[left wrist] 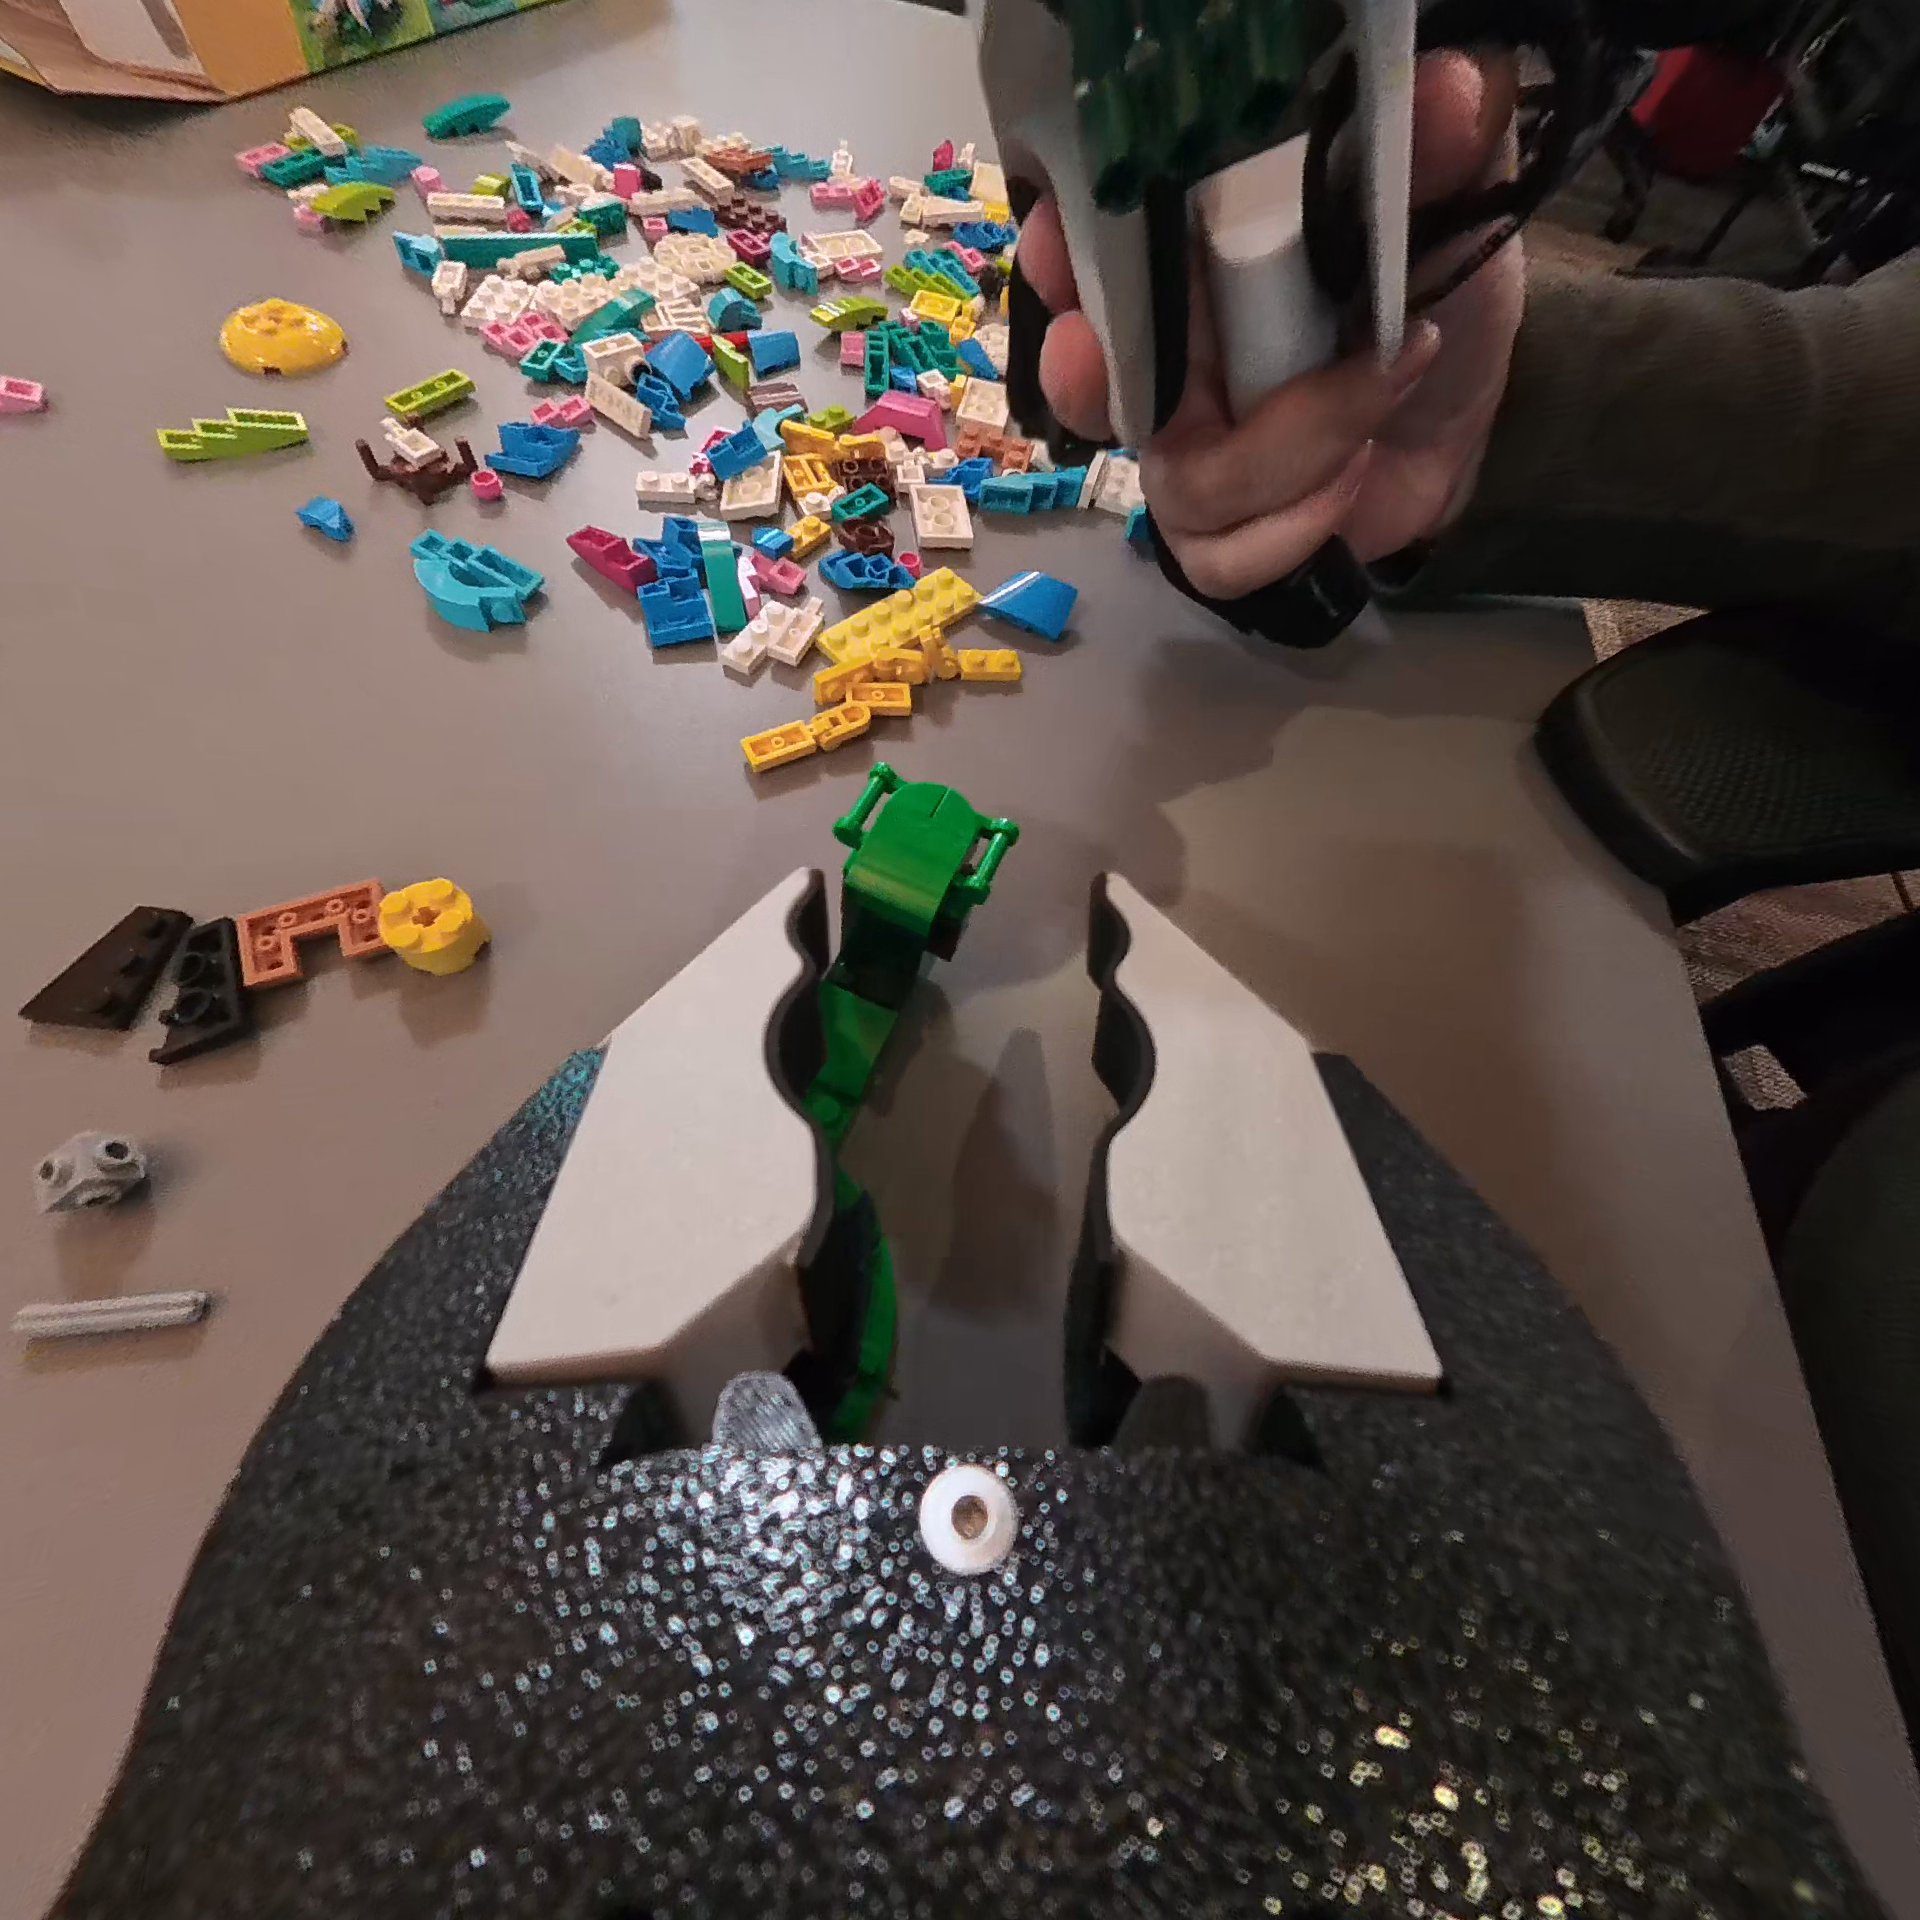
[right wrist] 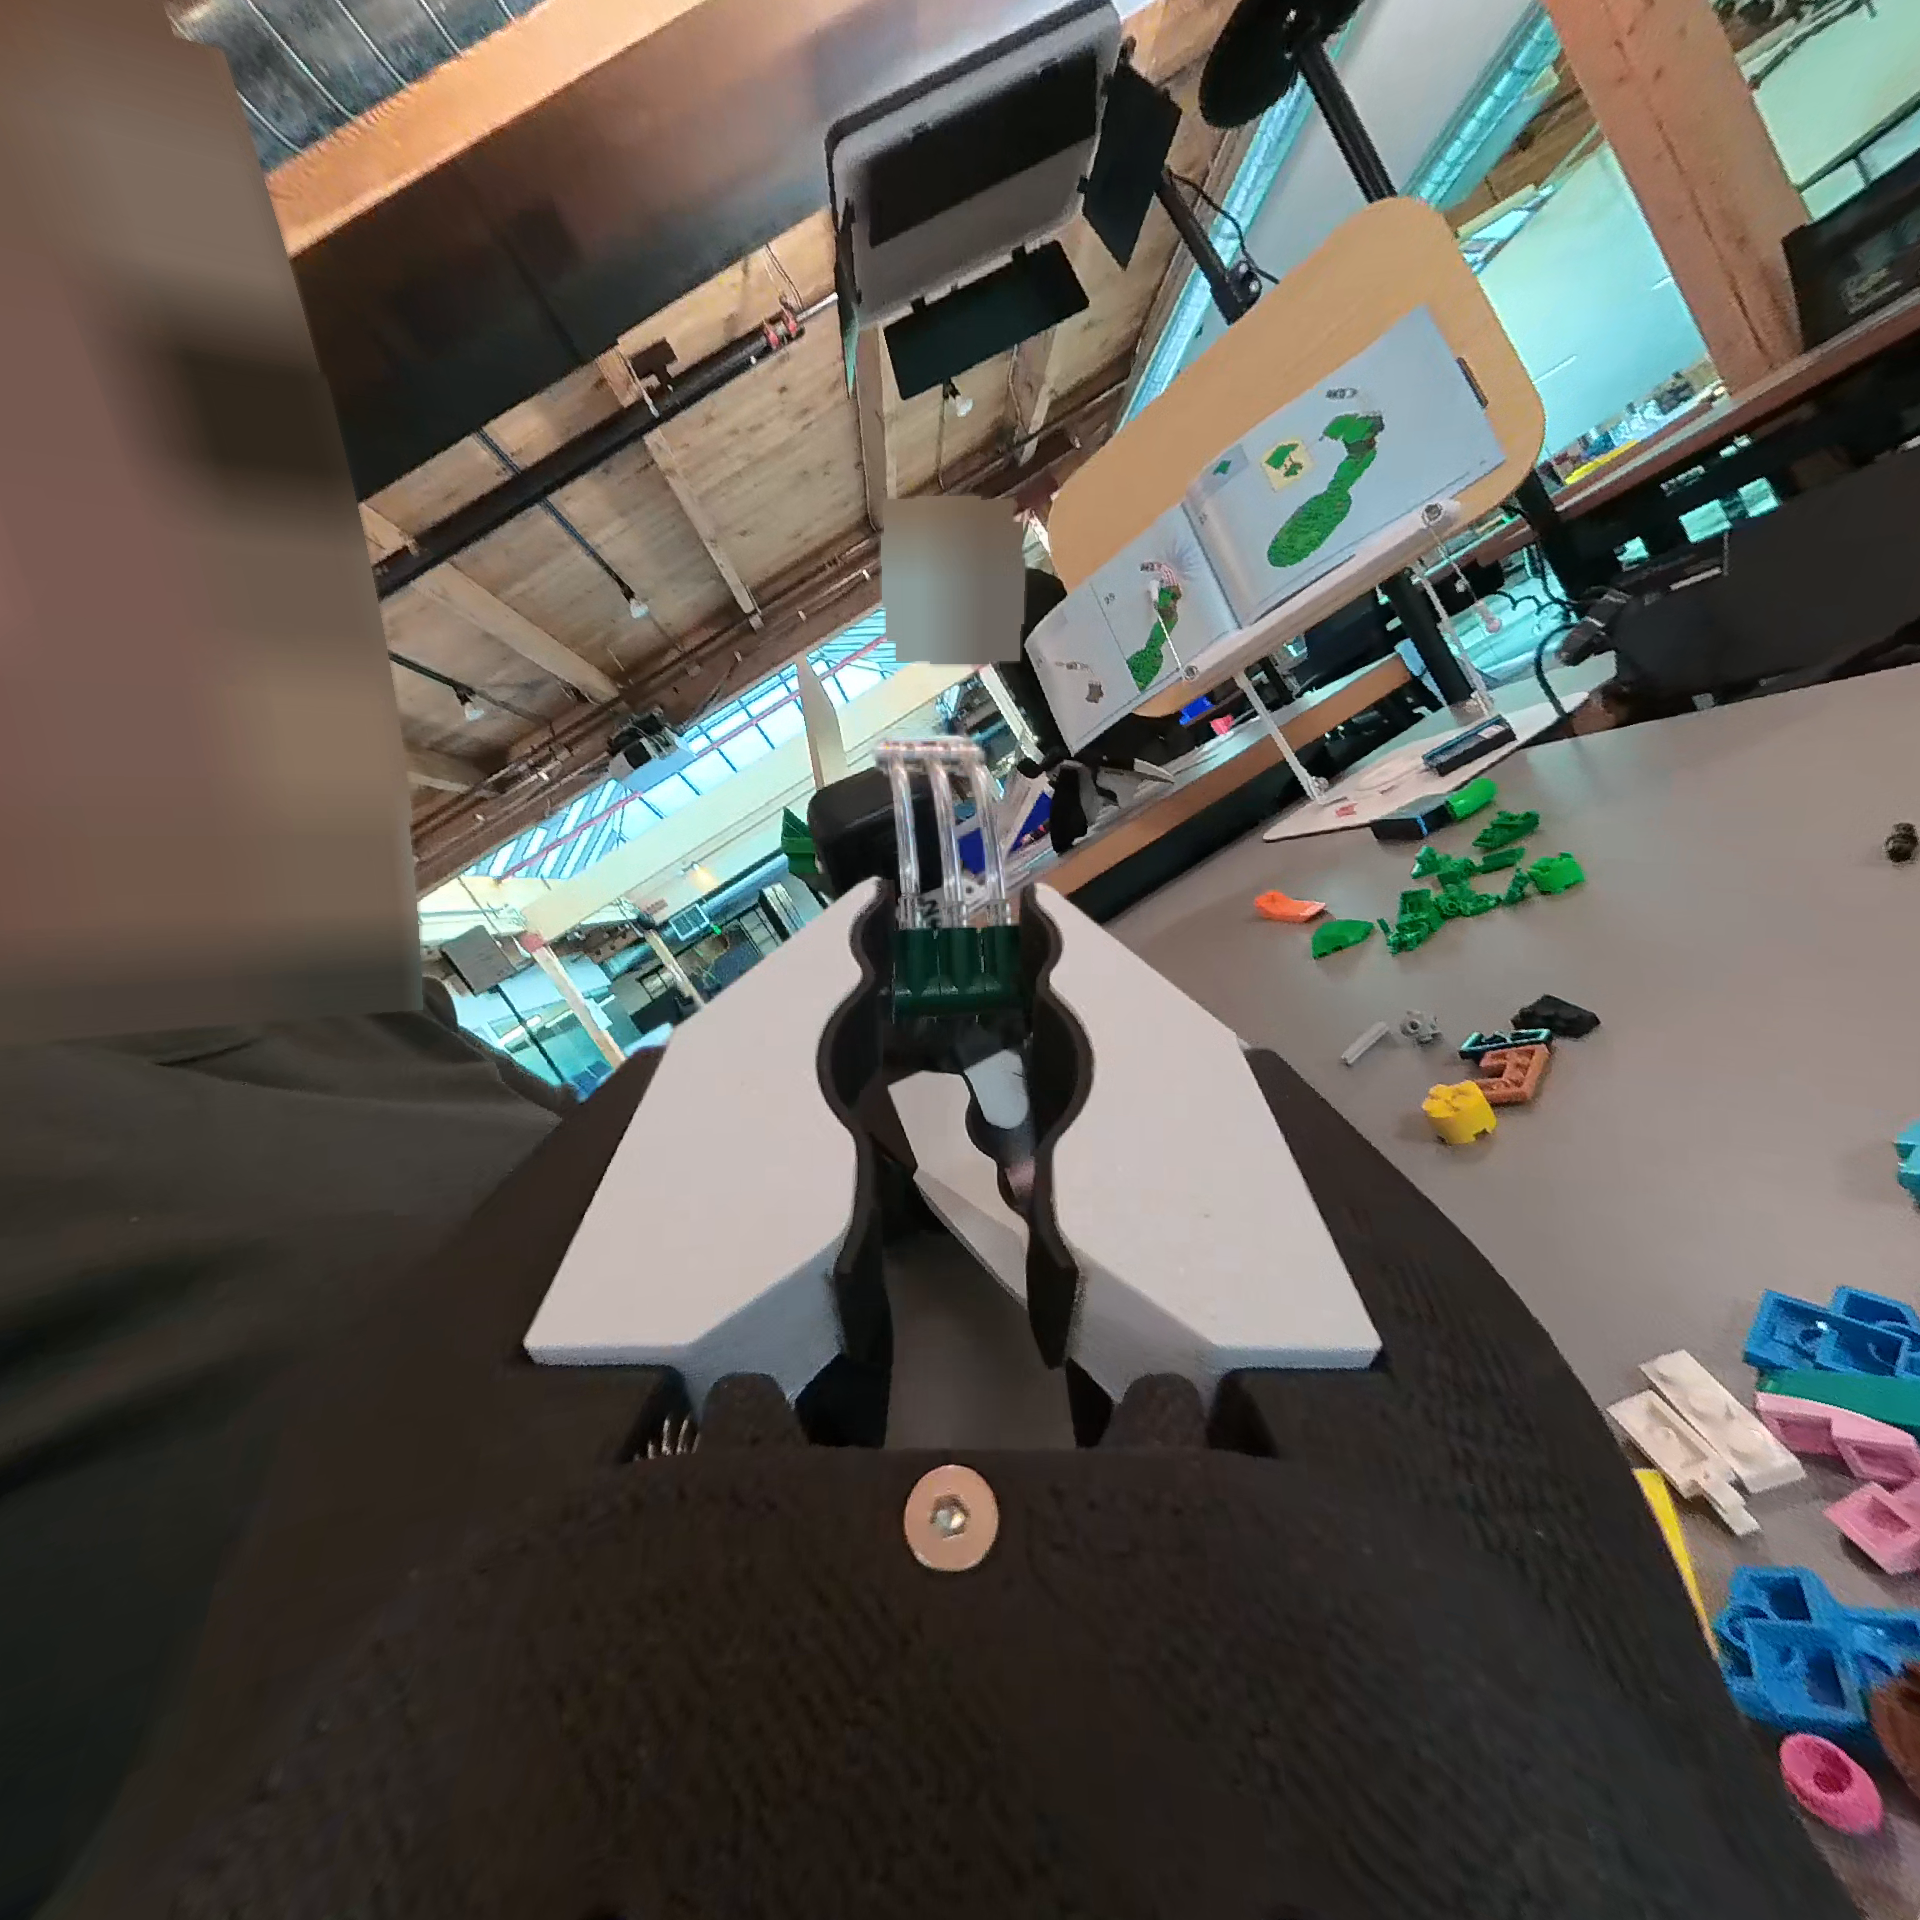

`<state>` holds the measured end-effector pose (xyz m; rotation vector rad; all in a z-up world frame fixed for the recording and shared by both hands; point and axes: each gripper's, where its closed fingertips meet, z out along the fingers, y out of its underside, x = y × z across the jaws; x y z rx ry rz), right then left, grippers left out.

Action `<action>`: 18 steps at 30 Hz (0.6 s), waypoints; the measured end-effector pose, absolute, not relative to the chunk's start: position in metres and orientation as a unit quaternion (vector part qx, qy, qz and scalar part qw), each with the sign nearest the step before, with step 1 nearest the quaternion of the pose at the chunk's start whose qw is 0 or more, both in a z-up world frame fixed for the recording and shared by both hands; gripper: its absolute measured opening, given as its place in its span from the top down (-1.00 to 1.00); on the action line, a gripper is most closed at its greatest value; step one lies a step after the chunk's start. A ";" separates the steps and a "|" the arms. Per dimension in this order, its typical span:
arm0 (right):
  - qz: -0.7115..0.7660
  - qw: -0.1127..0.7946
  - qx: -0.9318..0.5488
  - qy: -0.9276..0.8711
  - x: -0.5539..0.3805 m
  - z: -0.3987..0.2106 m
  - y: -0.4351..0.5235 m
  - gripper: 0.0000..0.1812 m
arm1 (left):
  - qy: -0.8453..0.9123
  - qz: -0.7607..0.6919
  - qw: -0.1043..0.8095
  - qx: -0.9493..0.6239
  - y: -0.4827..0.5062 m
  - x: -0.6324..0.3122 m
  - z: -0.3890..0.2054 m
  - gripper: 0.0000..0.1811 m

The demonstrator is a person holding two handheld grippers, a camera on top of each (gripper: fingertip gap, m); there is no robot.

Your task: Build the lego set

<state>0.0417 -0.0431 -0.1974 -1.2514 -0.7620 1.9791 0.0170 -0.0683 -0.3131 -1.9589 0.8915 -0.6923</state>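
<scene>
A bright green lego build [left wrist: 920, 862] lies on the grey table [left wrist: 312, 675], running lengthwise between my left gripper's fingers. My left gripper [left wrist: 956, 883] is open; the build leans on the left finger [left wrist: 707, 1101] and stands clear of the right one. My right gripper [right wrist: 951, 904], held by a hand [left wrist: 1299, 468], is raised off the table and tilted upward. It is shut on a small dark green piece [right wrist: 951, 966] with a clear part [right wrist: 940, 821] sticking up from it. It also shows in the left wrist view [left wrist: 1174, 94].
A wide pile of loose coloured bricks [left wrist: 779, 364] covers the table ahead. Black wedge plates [left wrist: 156, 977], a brown piece and a yellow round brick [left wrist: 431, 925] lie left. Loose green pieces [right wrist: 1455, 894] lie below an open instruction booklet [right wrist: 1299, 499] on a stand. A chair [left wrist: 1745, 748] is right. About 12 centimetres separates my left fingertips from my right.
</scene>
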 end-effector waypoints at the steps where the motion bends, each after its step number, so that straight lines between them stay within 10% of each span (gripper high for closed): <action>1: 0.754 0.334 -0.481 -0.296 0.041 -0.198 -0.044 0.75 | 0.360 -0.278 0.425 -0.783 -0.069 0.018 -0.313 0.50; 8: 0.758 0.362 -0.459 -0.290 0.045 -0.183 -0.045 0.75 | 0.392 -0.251 0.476 -0.746 -0.069 0.019 -0.297 0.73; 18: 0.765 0.426 -0.387 -0.288 0.065 -0.138 -0.056 0.75 | 0.353 -0.574 0.509 -0.535 -0.126 0.025 -0.196 0.74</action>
